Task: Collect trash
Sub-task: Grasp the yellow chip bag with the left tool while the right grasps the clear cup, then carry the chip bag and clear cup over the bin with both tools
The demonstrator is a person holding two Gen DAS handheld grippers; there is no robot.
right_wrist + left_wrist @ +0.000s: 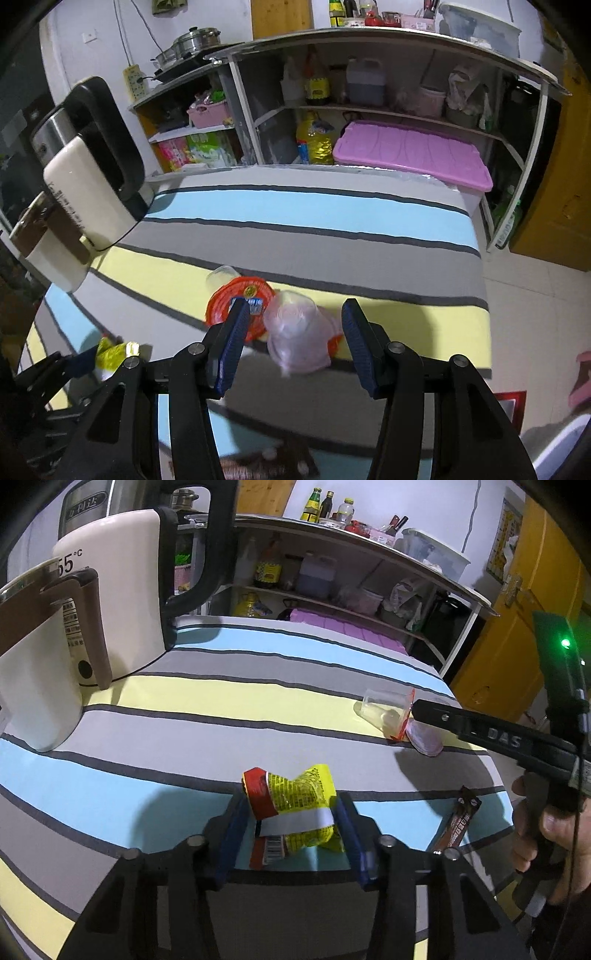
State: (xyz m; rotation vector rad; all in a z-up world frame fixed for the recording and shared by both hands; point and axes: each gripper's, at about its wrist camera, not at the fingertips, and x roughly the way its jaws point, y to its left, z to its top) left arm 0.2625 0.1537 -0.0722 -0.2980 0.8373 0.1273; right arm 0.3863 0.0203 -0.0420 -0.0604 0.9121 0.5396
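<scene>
My left gripper (291, 823) pinches yellow-red snack wrapper (295, 801) over striped tablecloth (221, 709). My right gripper (291, 347) spread around pink plastic cup (299, 332), pads not touching; cup lies on its side by red lid (240, 295). Brown wrapper (458, 823) nearby.

left wrist: close, downward | right wrist: same | shared: striped tablecloth (258, 709)

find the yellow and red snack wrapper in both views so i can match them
Left wrist view: the yellow and red snack wrapper is bottom centre, between the left gripper fingers.
Right wrist view: only a yellow corner shows, bottom left.
Shared landmark: the cream kettle.
</scene>
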